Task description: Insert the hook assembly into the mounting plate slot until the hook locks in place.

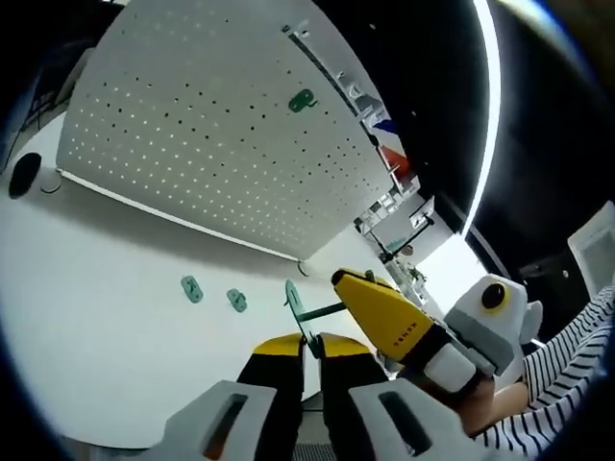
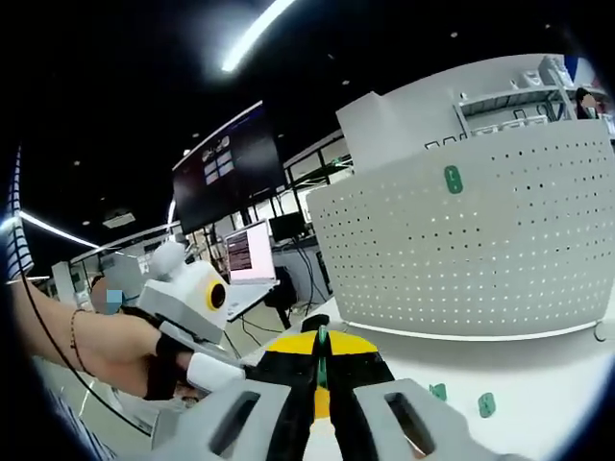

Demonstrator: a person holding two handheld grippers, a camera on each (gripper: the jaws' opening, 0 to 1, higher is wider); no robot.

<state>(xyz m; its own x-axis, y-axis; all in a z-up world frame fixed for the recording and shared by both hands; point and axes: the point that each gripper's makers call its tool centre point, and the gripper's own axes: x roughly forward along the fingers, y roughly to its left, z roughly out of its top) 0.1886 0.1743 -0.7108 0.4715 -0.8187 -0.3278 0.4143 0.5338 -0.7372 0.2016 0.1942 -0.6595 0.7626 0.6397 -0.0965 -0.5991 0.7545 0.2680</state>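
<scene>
My left gripper (image 1: 302, 344) is shut on a thin green mounting plate (image 1: 294, 305), held edge-on above the white table (image 1: 115, 327). A green hook stem (image 1: 325, 310) runs from the plate toward my right gripper (image 1: 354, 281), which comes in from the right with its yellow jaws close together. In the right gripper view my right gripper (image 2: 322, 353) is shut on a green hook piece (image 2: 322, 336); the left gripper (image 2: 207, 370) sits just to its left in a person's hand (image 2: 106, 351). Another green hook (image 1: 302, 100) (image 2: 453, 179) hangs on the white pegboard (image 1: 211, 134) (image 2: 480, 250).
Two loose green pieces (image 1: 192, 288) (image 1: 236, 300) lie on the table in front of the pegboard, also visible as green pieces (image 2: 438, 391) (image 2: 486, 403). A black round object (image 1: 24, 173) sits at the table's far left. Shelves (image 1: 384, 154) and monitors (image 2: 248, 252) stand behind.
</scene>
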